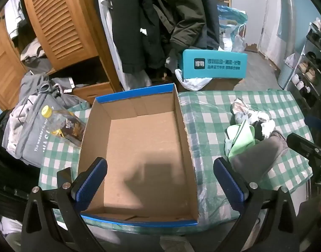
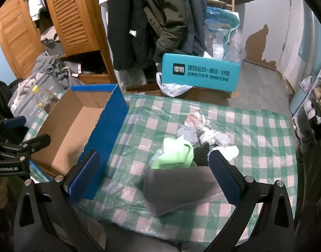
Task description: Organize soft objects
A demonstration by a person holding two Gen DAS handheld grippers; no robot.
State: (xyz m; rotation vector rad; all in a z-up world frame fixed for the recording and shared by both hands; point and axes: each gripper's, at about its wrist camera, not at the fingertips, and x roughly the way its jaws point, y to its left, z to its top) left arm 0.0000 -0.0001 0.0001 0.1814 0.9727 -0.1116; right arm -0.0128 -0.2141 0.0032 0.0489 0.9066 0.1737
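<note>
The folded dark grey fleece cloth (image 2: 177,187) lies on the near part of the green-and-white checked plastic-covered table (image 2: 255,138), just in front of the right gripper (image 2: 155,175), whose blue-padded tongs stand wide with nothing between them; the cloth's right end sits close by the right pad. Just beyond it, touching or overlapping, a crumpled light green cloth (image 2: 175,153) leads into a heap of small white and pale grey socks or rags (image 2: 206,134), with something black among them; which pieces overlap I cannot tell. Left of the heap stands the open brown cardboard box with blue outer walls (image 2: 80,126), with nothing lying in it; the sorting looks not yet begun.

All of these should be light, limp and quiet to handle; nothing fragile. The grey cloth looks thick and will likely sag or unfold if lifted by a corner; a pinch across the folded edge nearest the gripper seems the safer hold. The plastic table cover looks slick, so a cloth may slide rather than bunch.

The left wrist view looks straight down into the box (image 1: 137,147) and shows its bare floor; the left gripper (image 1: 160,175) hangs wide over the near wall, holding nothing. It also shows a clear plastic bottle with a yellow cap (image 1: 61,124) left of the box, which the right view shows only partly behind the box.
</note>
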